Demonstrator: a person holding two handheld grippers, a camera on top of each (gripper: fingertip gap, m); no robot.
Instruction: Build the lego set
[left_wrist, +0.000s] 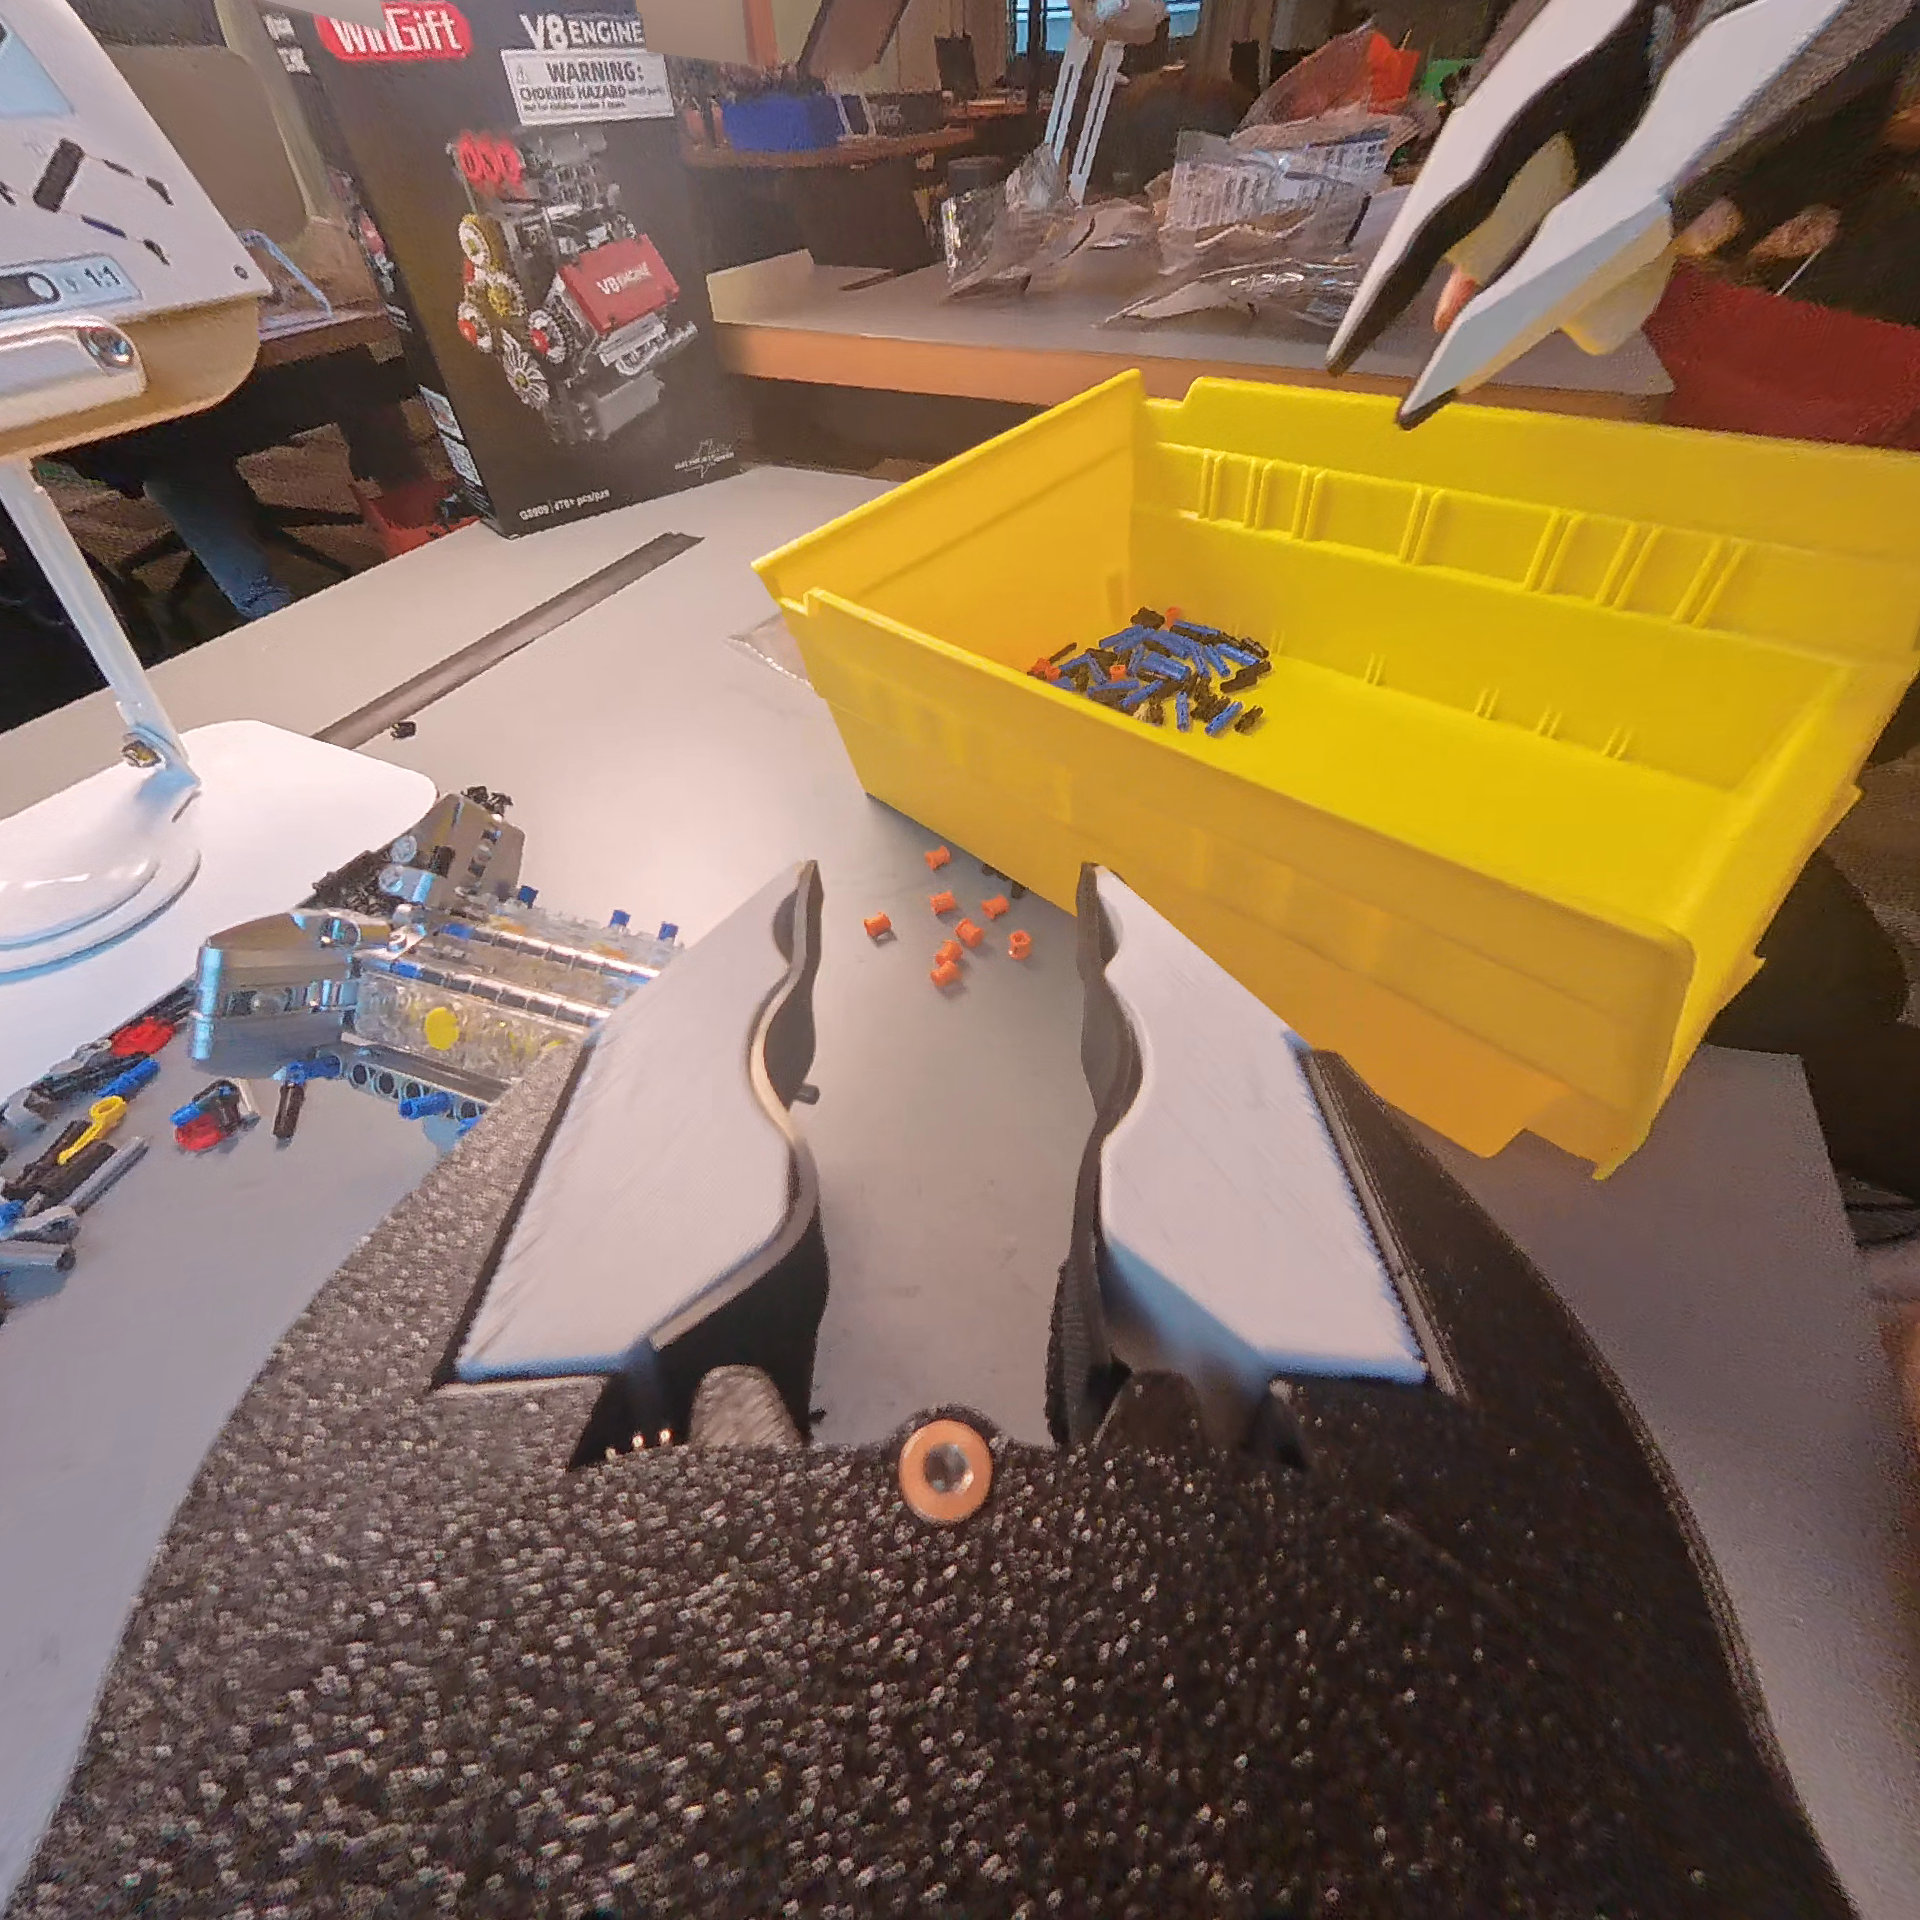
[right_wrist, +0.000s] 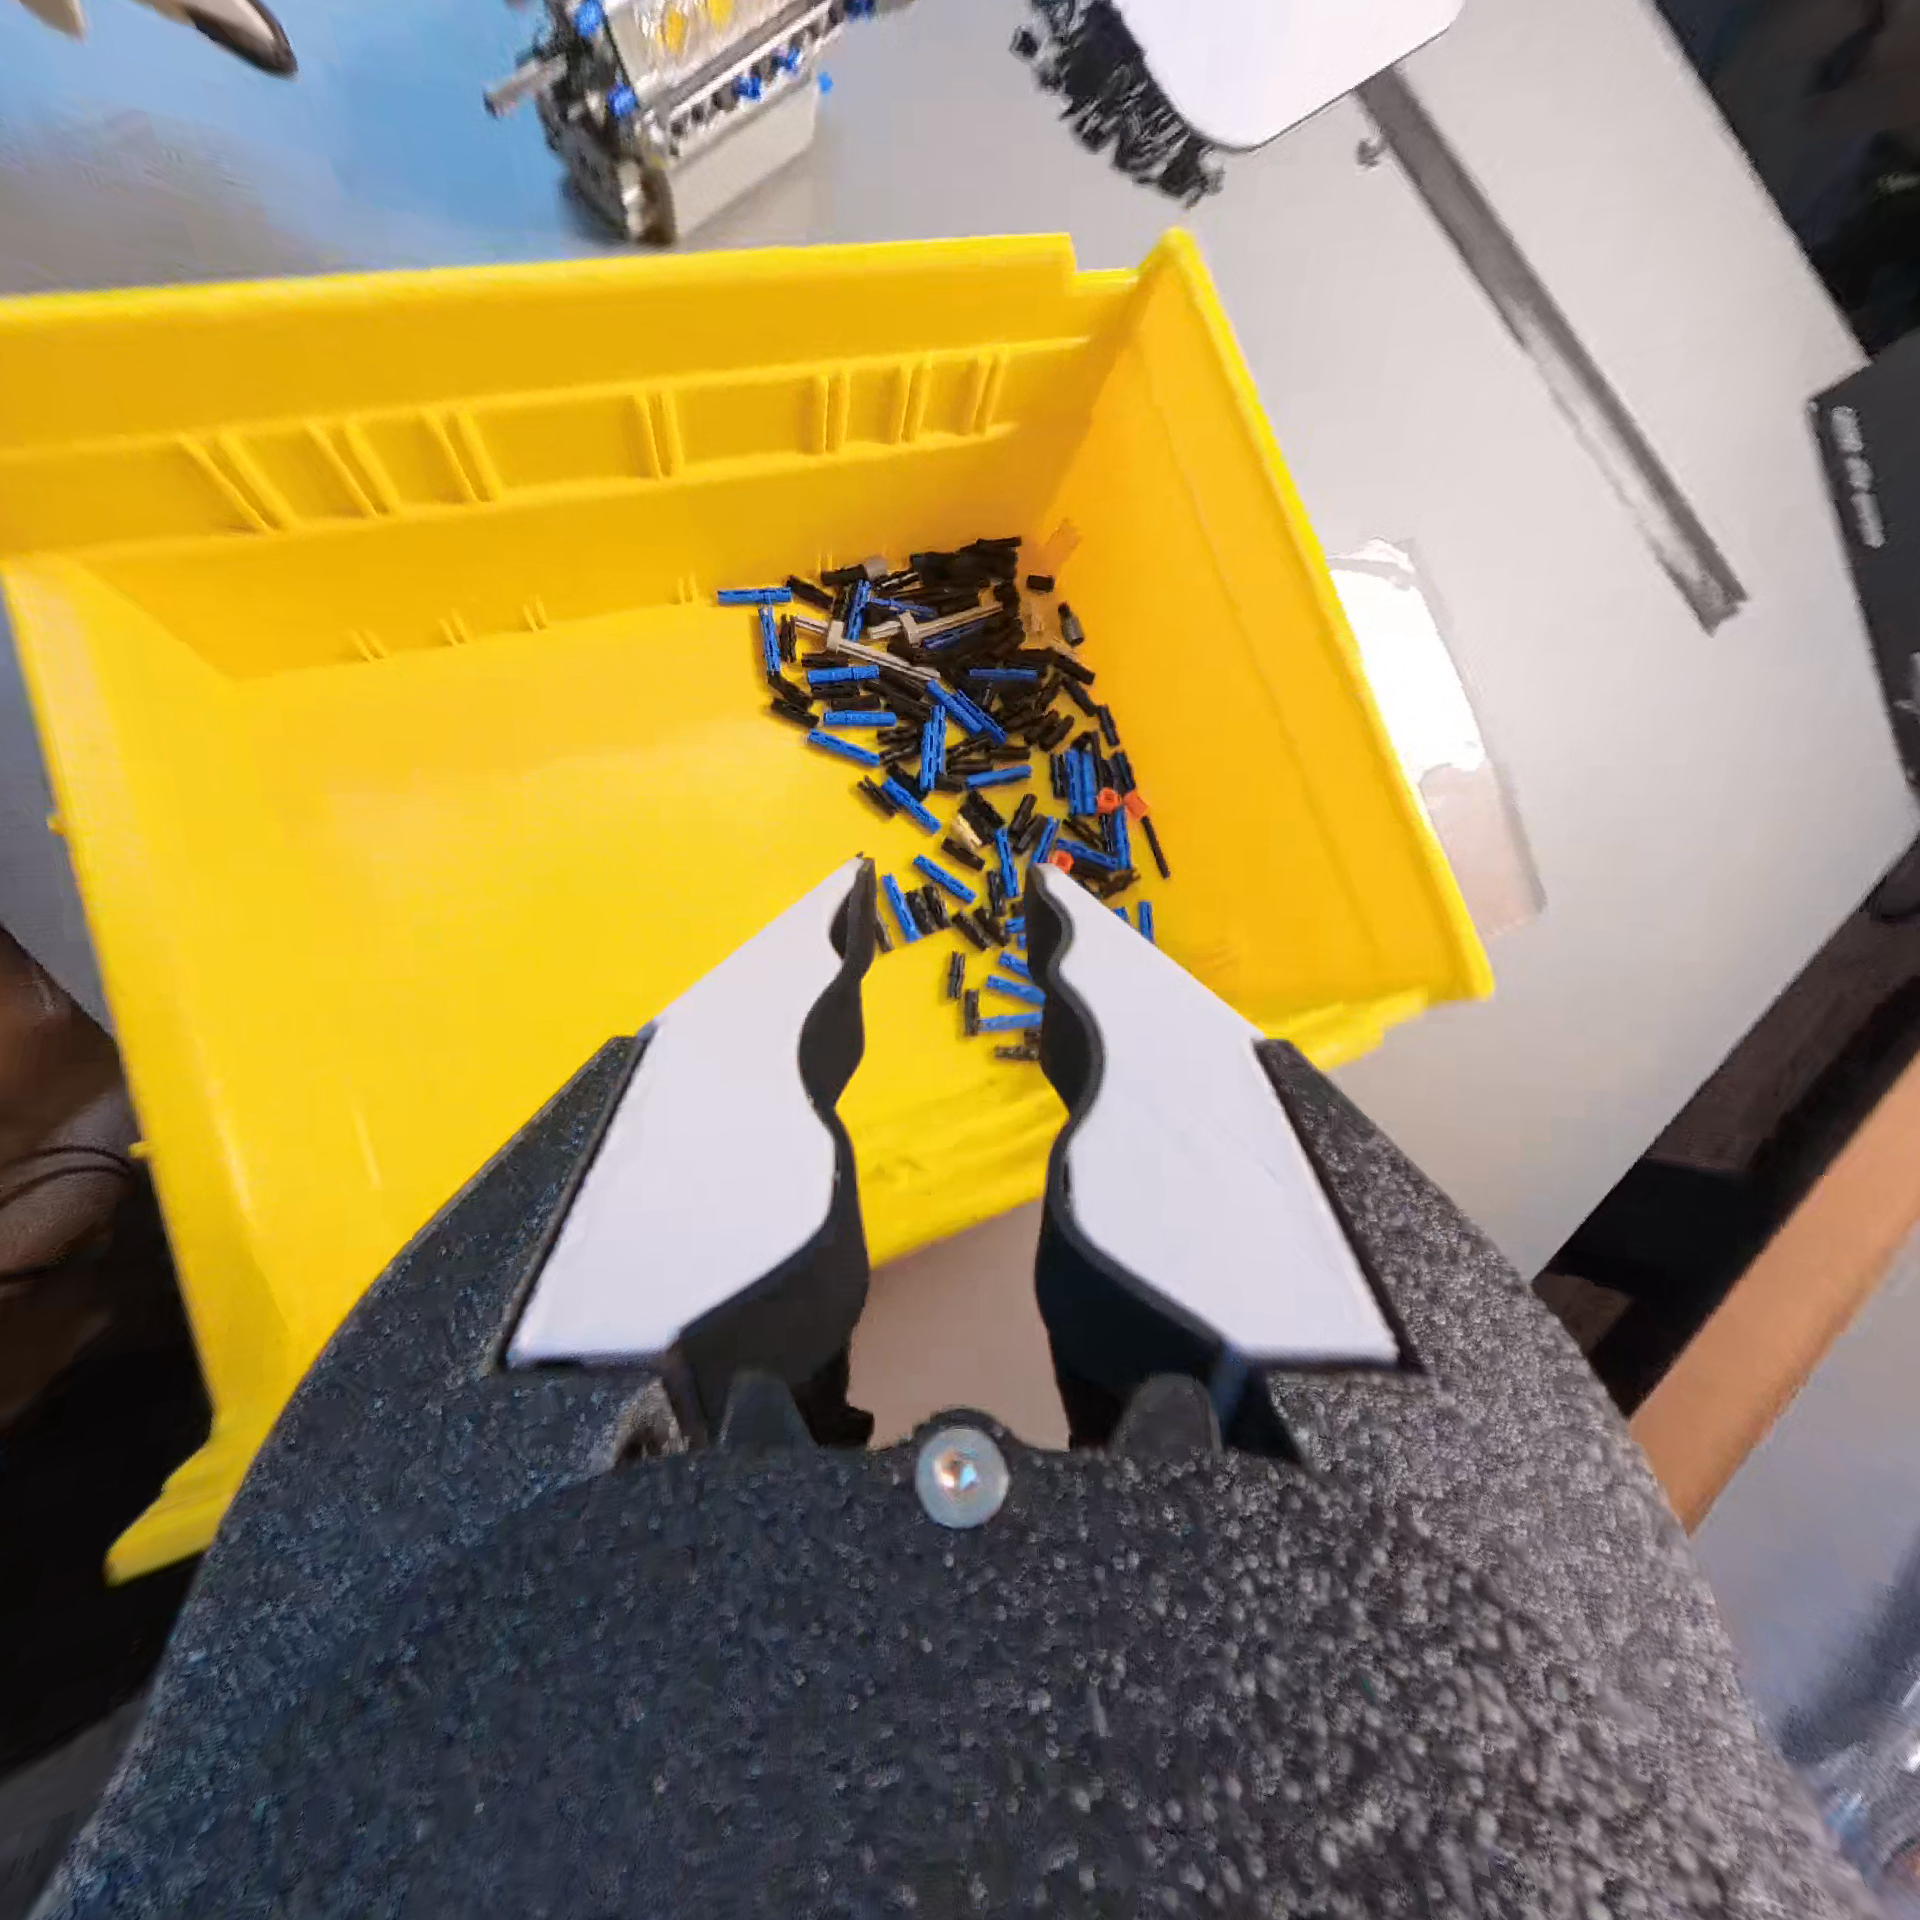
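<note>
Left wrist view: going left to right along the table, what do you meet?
White stand base → partly built engine model → loose orange bushings → yellow bin holding blue and black pins.

The bin (right_wrist: 436, 935) is showing bright yellow all over, ribbed along its long wall. Inside the bin, the pile of pins (right_wrist: 966, 748) is mixing blue and black, with a few orange bits and what may be grey pieces, blurred here. Beside the bin, small bushings (left_wrist: 961, 925) are glowing orange on the pale grey bench (left_wrist: 644, 748). Each hand-held gripper, left (left_wrist: 948, 883) and right (right_wrist: 948, 868), is showing light grey fingers (left_wrist: 675, 1122) edged in black, on a speckled black-and-grey body.
</note>
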